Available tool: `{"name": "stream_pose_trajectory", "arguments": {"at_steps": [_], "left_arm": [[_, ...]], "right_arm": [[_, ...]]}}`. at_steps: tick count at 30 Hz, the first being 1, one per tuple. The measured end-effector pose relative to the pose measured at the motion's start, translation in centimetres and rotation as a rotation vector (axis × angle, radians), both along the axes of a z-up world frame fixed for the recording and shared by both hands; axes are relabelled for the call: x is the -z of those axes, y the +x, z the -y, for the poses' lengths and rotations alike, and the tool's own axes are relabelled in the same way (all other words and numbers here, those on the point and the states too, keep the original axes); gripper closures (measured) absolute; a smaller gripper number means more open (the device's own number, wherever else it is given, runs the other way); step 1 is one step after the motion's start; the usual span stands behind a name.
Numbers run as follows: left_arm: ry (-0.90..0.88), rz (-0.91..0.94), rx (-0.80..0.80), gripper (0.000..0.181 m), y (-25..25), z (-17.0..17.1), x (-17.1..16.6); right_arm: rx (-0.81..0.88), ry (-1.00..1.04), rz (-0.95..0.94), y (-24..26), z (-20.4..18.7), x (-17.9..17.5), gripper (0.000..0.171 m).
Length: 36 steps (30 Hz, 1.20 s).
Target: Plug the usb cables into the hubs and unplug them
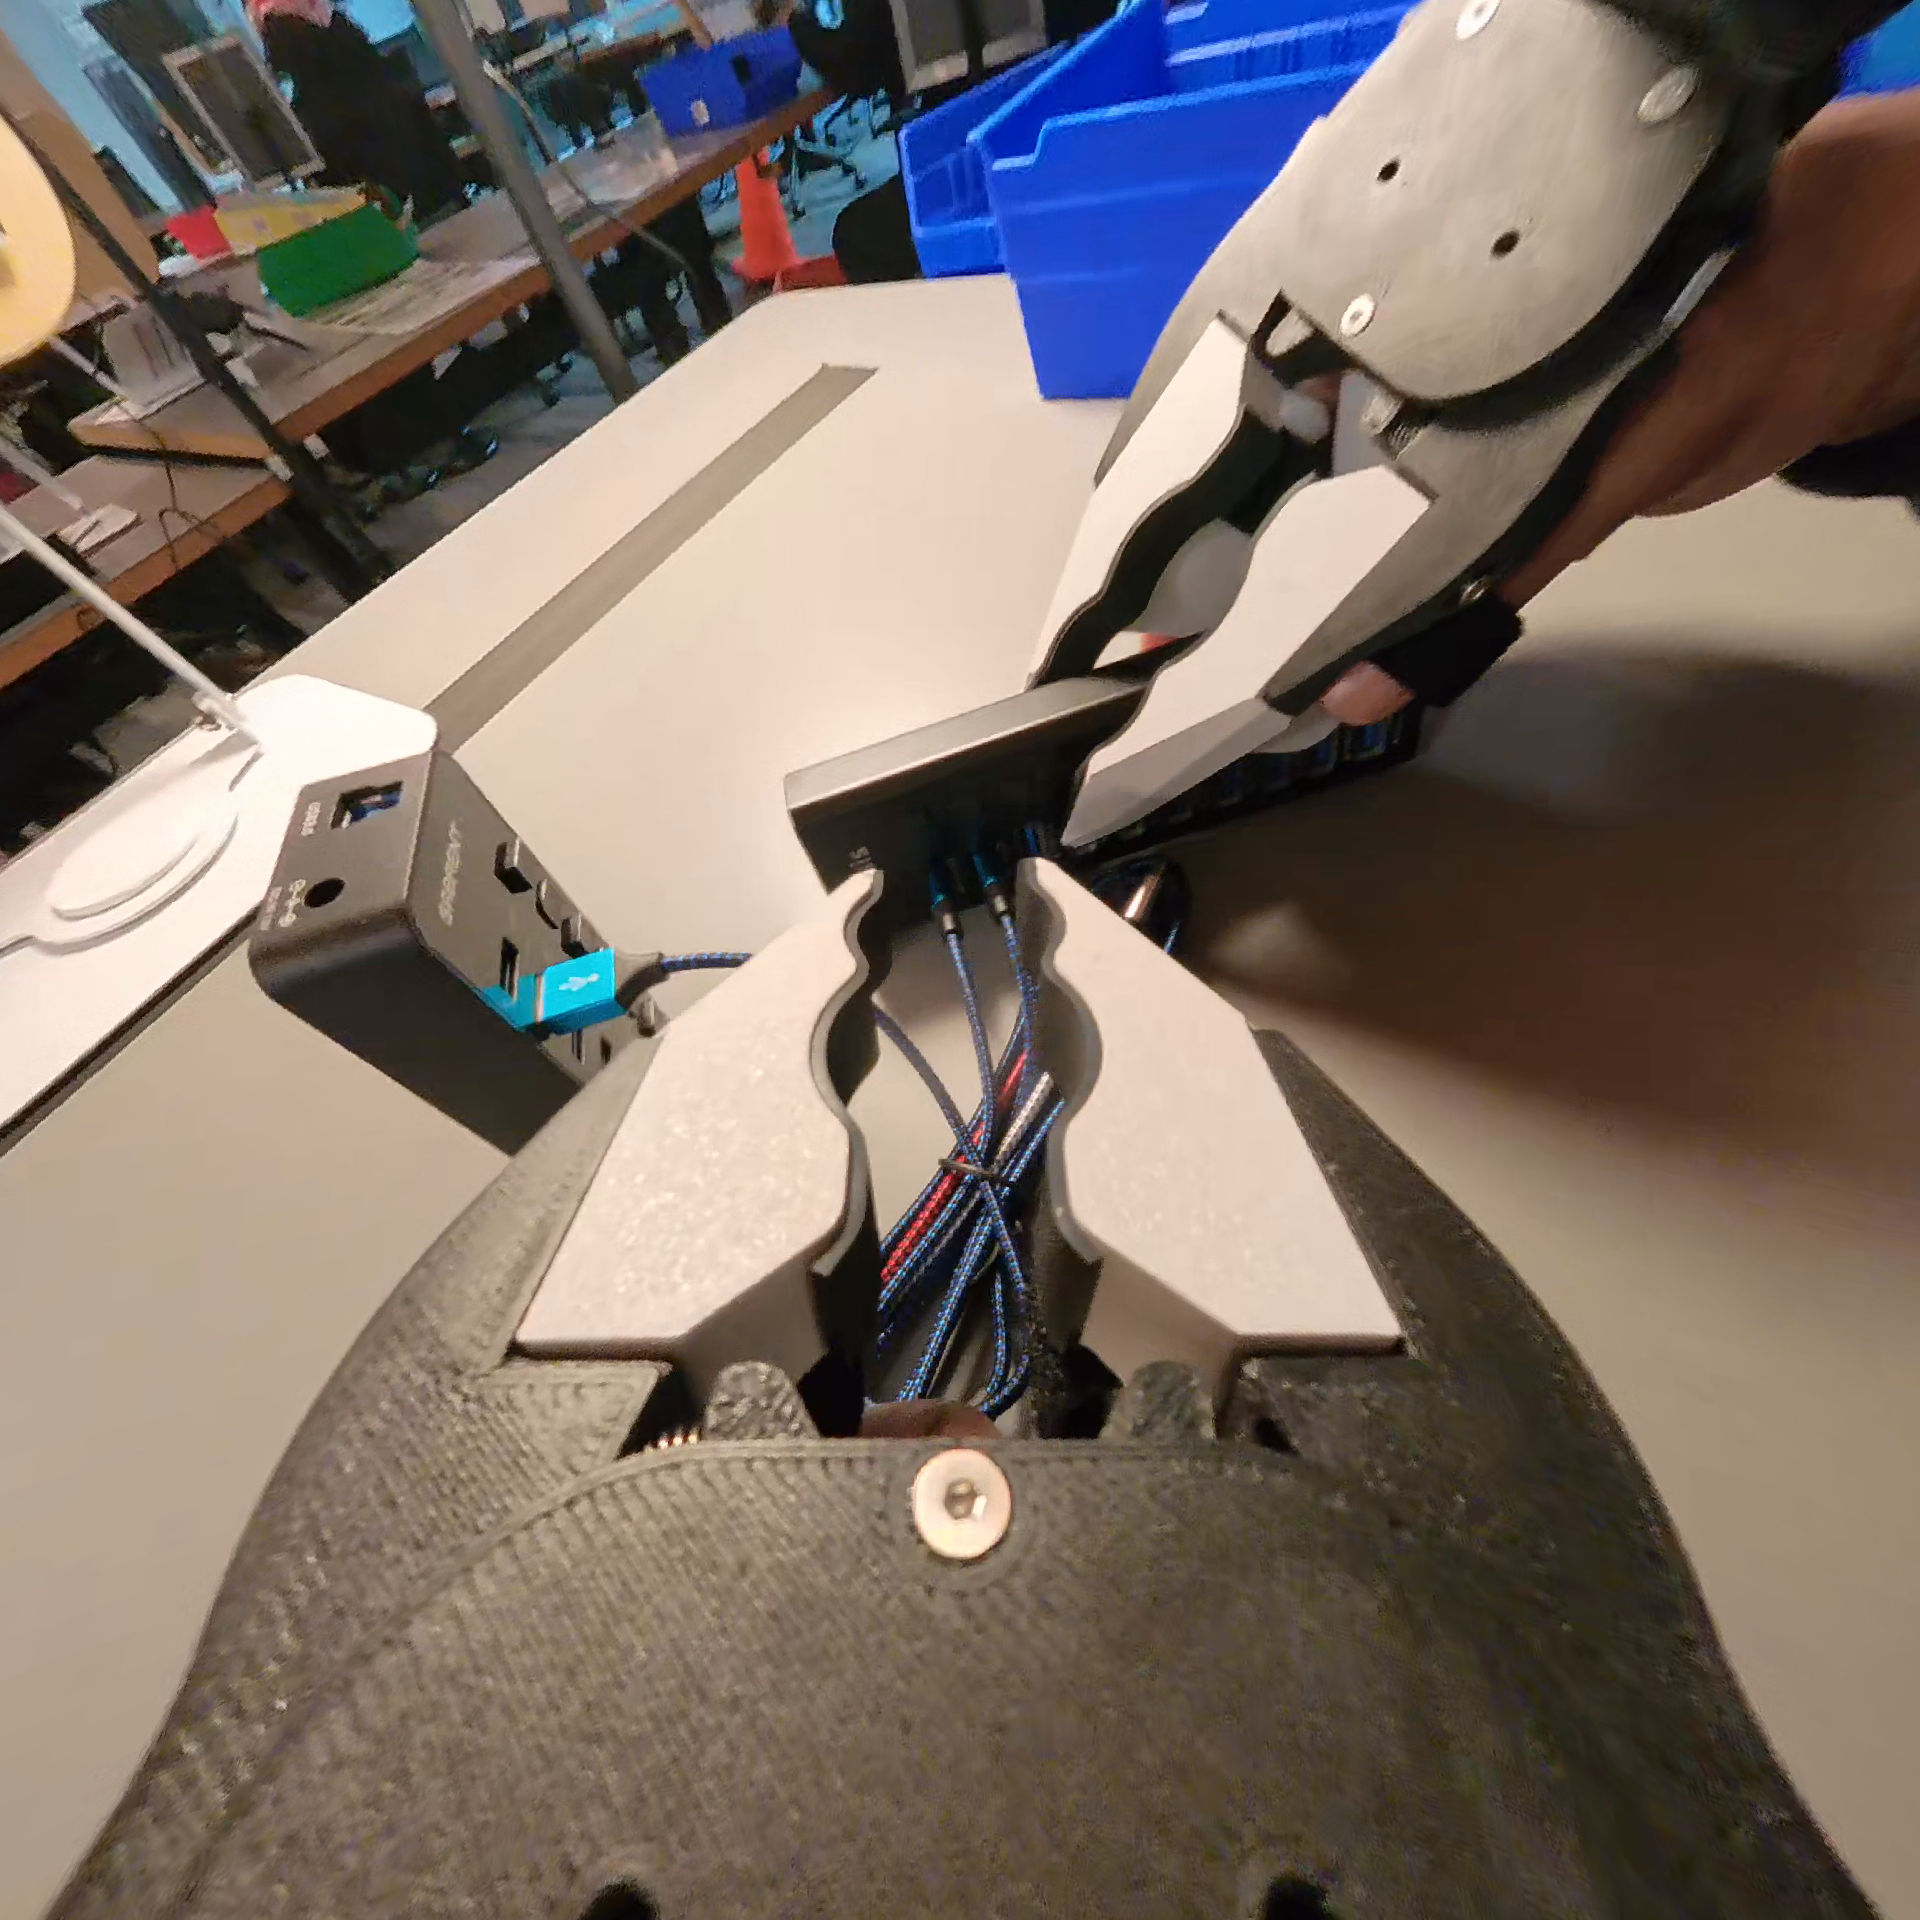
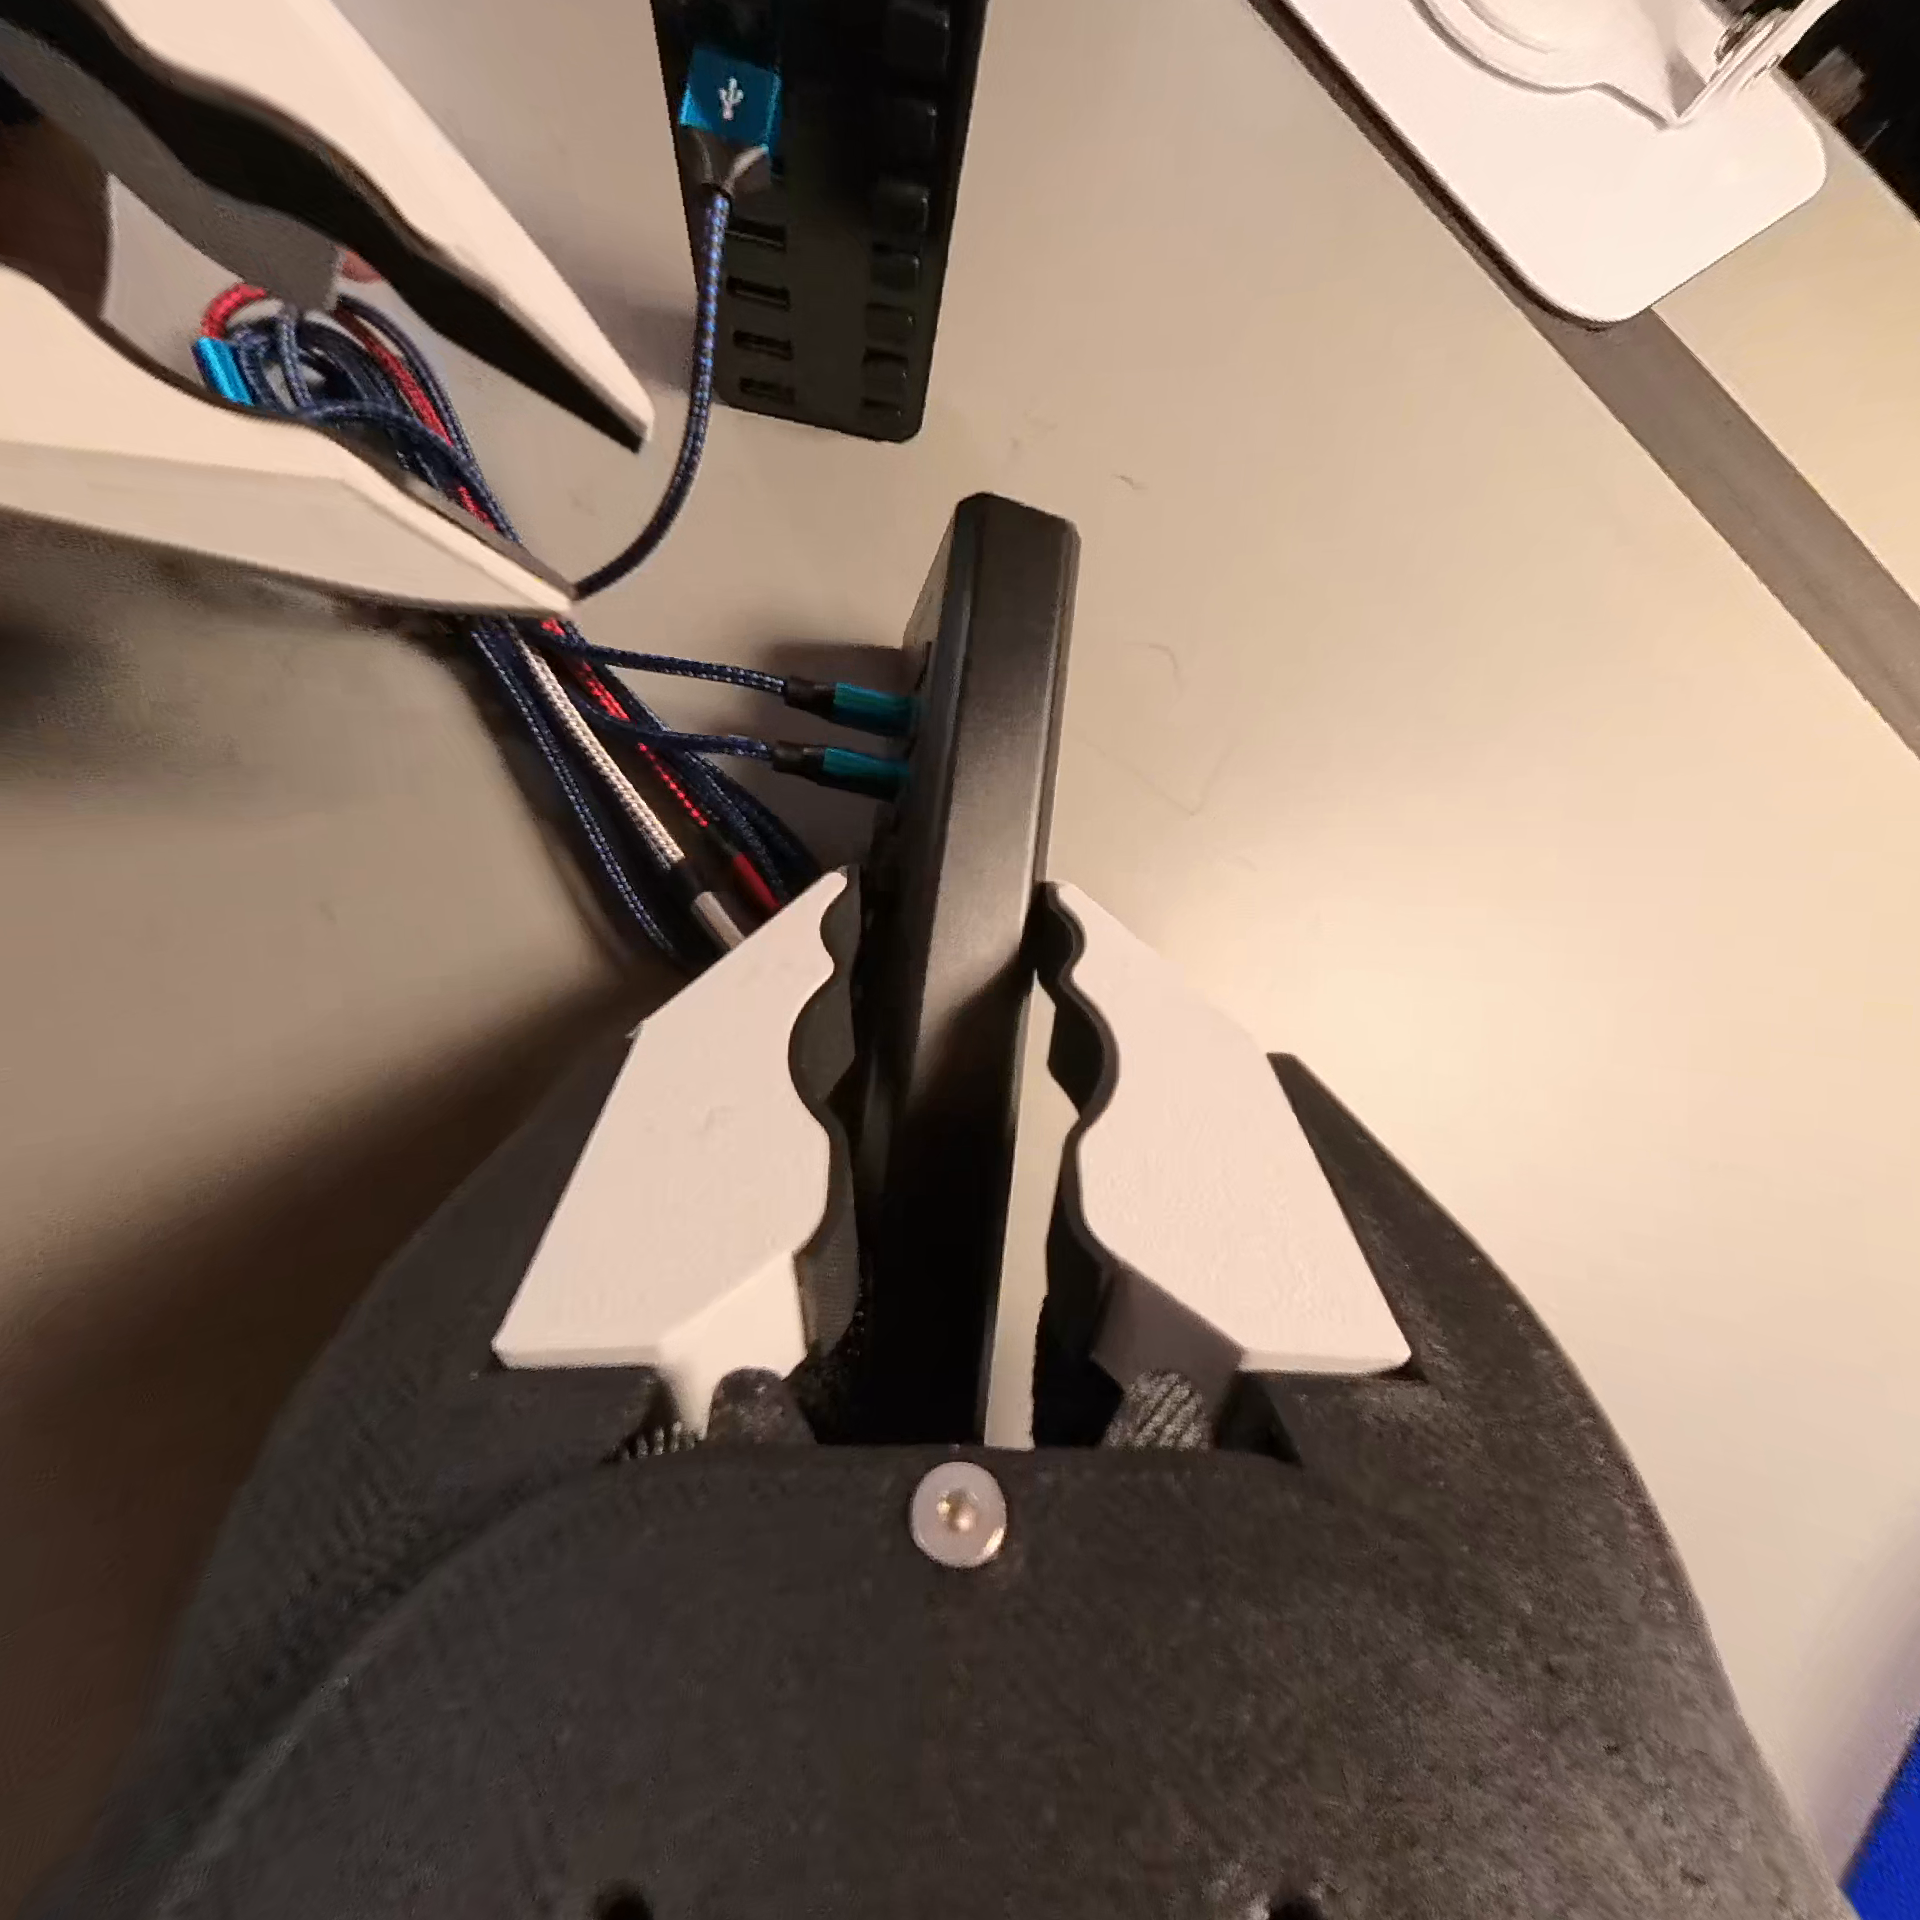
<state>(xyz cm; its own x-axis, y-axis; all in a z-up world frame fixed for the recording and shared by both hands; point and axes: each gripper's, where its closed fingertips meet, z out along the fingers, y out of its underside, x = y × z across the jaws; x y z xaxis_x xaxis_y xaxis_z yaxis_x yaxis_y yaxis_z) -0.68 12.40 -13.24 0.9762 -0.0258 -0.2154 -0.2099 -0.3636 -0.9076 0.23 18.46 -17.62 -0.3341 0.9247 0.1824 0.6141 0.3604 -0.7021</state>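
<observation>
My right gripper (image 2: 945, 888) is shut on a flat black hub (image 2: 1008, 675) and holds it on edge over the table. It also shows in the left wrist view (image 1: 1060, 753), clamped on that hub (image 1: 935, 758). Two teal-ended plugs (image 2: 873, 743) sit in the hub's side. Their blue braided cables run back into a bundle (image 1: 966, 1195) with red and white ones. My left gripper (image 1: 951, 883) is open, its fingers either side of the bundle, tips close to the two plugs (image 1: 961, 883). A second, longer black hub (image 1: 447, 935) lies to the left with one teal USB plug (image 1: 566, 992) in it.
Blue bins (image 1: 1122, 208) stand at the table's far right edge. A white flat stand (image 1: 156, 831) lies at the left beside the longer hub. A dark groove (image 1: 644, 540) runs across the tabletop. A person's hand (image 1: 1766, 364) holds the right gripper. Workbenches fill the background. The gap from one gripper's tips to the other's is roughly 8 cm. The bundle (image 1: 966, 1195) sits 7 cm or so from the ends of my left fingers.
</observation>
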Motion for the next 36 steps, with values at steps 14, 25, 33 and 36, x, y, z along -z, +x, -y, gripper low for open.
{"name": "stream_pose_trajectory", "arguments": {"at_steps": [14,25,33,36], "left_arm": [[0.19,0.135,0.014,0.142,0.2,4.6,-2.7],[0.089,0.225,-0.337,0.126,-4.5,22.7,-3.9],[-0.081,0.074,-0.742,0.127,-14.3,41.8,-10.1],[-0.155,0.126,-0.904,0.128,-19.8,48.0,-9.1]], "right_arm": [[-0.025,-0.203,-0.2,1.6,-4.1,-4.9,0.134],[0.171,-0.023,0.01,2.4,-12.4,1.7,0.135],[0.18,-0.09,0.005,2.1,-12.3,2.1,0.138],[0.184,-0.093,0.002,2.1,-12.3,2.1,0.138]]}}
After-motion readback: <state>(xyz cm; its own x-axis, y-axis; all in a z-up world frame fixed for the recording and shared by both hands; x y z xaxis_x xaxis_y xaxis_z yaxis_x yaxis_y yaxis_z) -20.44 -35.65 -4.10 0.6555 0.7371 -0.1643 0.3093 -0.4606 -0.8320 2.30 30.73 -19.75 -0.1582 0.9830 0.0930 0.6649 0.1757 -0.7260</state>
